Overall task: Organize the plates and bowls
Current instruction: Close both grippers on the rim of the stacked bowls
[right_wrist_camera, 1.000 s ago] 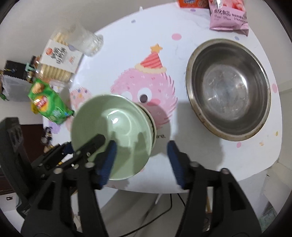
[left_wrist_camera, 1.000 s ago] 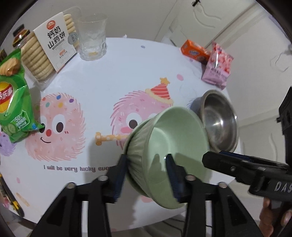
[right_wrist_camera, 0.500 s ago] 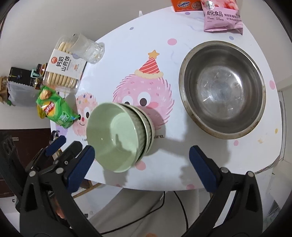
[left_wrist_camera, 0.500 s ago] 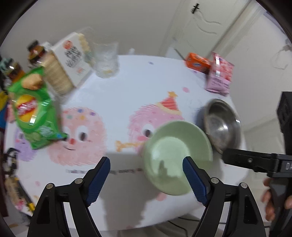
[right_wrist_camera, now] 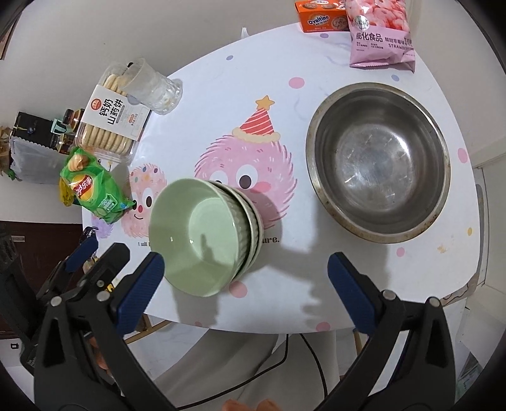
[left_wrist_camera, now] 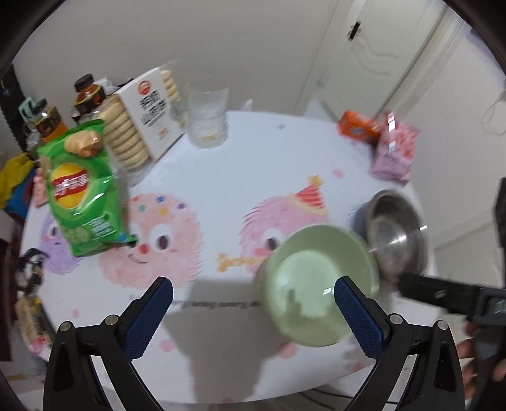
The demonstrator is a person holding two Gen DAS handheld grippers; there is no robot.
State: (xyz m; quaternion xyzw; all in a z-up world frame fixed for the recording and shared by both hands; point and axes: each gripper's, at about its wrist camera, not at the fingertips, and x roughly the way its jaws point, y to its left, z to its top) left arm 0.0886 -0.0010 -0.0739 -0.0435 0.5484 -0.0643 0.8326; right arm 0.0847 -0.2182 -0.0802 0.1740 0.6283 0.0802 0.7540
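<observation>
A stack of green ribbed bowls [right_wrist_camera: 202,240] stands near the front edge of the white cartoon-print table [right_wrist_camera: 221,95]; it also shows in the left wrist view [left_wrist_camera: 316,284]. A large steel bowl [right_wrist_camera: 378,161] sits to its right, also in the left wrist view [left_wrist_camera: 395,234]. My left gripper [left_wrist_camera: 253,313] is open and empty, above and in front of the stack. My right gripper [right_wrist_camera: 245,294] is open and empty, high above the table's front edge.
A green chip bag [left_wrist_camera: 82,193], a biscuit box [left_wrist_camera: 142,117] and a glass cup [left_wrist_camera: 207,117] stand at the left and back. An orange box [right_wrist_camera: 322,15] and a pink snack bag [right_wrist_camera: 379,34] lie at the back right. Bottles [left_wrist_camera: 85,95] stand beyond the table's left edge.
My left gripper let go of the top green bowl, opened wide and pulled back and up. My right gripper also opened wide and rose. The bowl now rests on the stack.
</observation>
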